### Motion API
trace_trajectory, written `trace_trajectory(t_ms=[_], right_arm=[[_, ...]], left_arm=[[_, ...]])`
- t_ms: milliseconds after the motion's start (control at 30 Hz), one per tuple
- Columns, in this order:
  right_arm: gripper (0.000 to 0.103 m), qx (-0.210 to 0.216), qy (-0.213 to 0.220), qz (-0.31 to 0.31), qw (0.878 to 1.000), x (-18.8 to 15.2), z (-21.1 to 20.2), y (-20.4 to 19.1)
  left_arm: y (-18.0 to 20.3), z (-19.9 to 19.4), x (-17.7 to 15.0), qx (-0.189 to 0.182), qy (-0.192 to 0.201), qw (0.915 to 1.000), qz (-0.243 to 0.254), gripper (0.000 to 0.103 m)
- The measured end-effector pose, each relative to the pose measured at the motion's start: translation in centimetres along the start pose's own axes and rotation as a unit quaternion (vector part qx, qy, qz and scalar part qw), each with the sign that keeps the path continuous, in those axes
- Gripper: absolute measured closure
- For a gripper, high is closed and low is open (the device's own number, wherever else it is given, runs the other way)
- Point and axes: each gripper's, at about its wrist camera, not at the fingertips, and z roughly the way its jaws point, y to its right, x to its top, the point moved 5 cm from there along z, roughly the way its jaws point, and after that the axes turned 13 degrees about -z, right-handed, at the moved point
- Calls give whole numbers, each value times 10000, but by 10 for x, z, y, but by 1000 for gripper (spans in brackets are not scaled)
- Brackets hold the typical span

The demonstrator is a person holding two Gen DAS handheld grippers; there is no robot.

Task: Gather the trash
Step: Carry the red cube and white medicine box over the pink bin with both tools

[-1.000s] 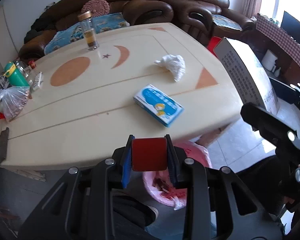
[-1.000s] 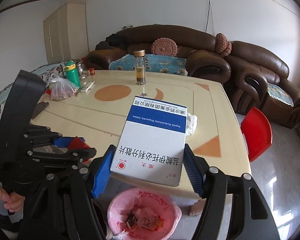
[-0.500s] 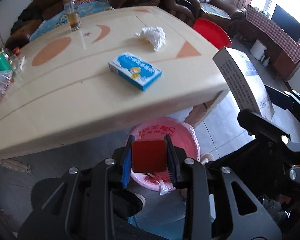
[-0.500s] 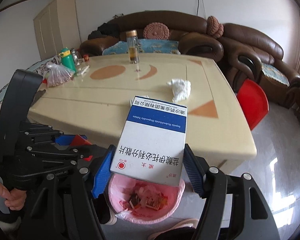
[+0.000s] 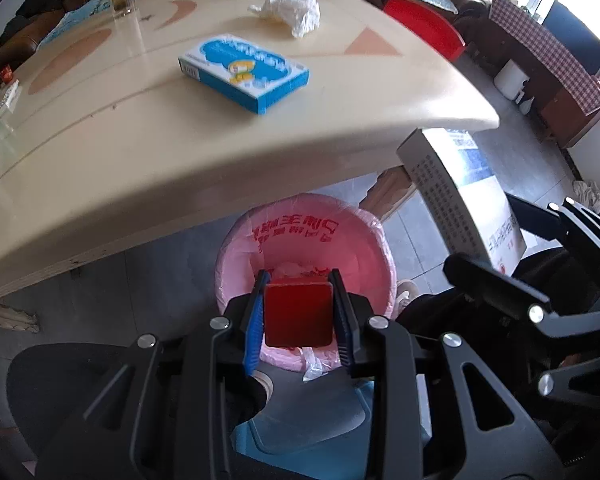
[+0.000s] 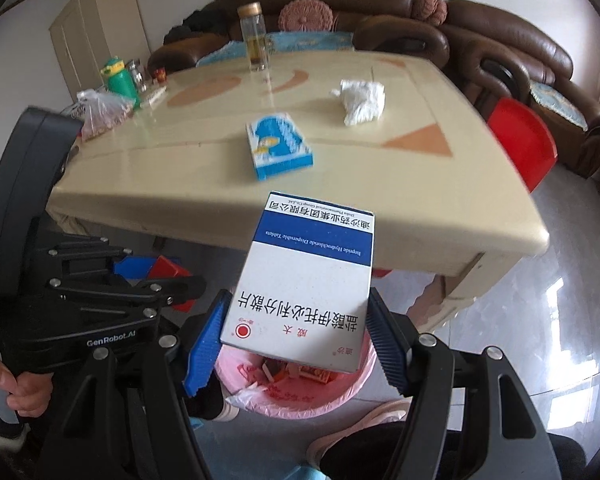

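Note:
My left gripper [image 5: 298, 314] is shut on a small red box [image 5: 297, 314], held just above the pink-lined trash bin [image 5: 300, 236] on the floor below the table edge. My right gripper [image 6: 294, 340] is shut on a white and blue medicine box [image 6: 304, 280], which hangs over the same bin [image 6: 300, 392]; the box [image 5: 460, 204] also shows at the right of the left wrist view. On the cream table [image 5: 100, 152] lie a light-blue box [image 5: 244, 70] and a crumpled white tissue [image 5: 290, 14].
A glass jar [image 6: 254, 38] stands at the table's far side, with a green bottle [image 6: 118, 76] and a plastic bag [image 6: 100, 112] at its left end. A brown sofa [image 6: 420, 28] runs behind, a red stool [image 6: 520, 140] sits at the right. A person's hand [image 6: 16, 388] grips the left tool.
Both grippers have sunk from above table height to below its front edge and tilted further down, each keeping its box. The pink bin now lies directly under them.

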Motion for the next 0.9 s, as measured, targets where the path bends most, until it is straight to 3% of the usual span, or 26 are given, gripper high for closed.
trace_trajectory(t_ms=[900], right_arm=[[38, 561, -1364, 164, 9889, -53, 117, 15]], left_arm=[[-18, 133, -34, 271, -1386, 9894, -326, 73]])
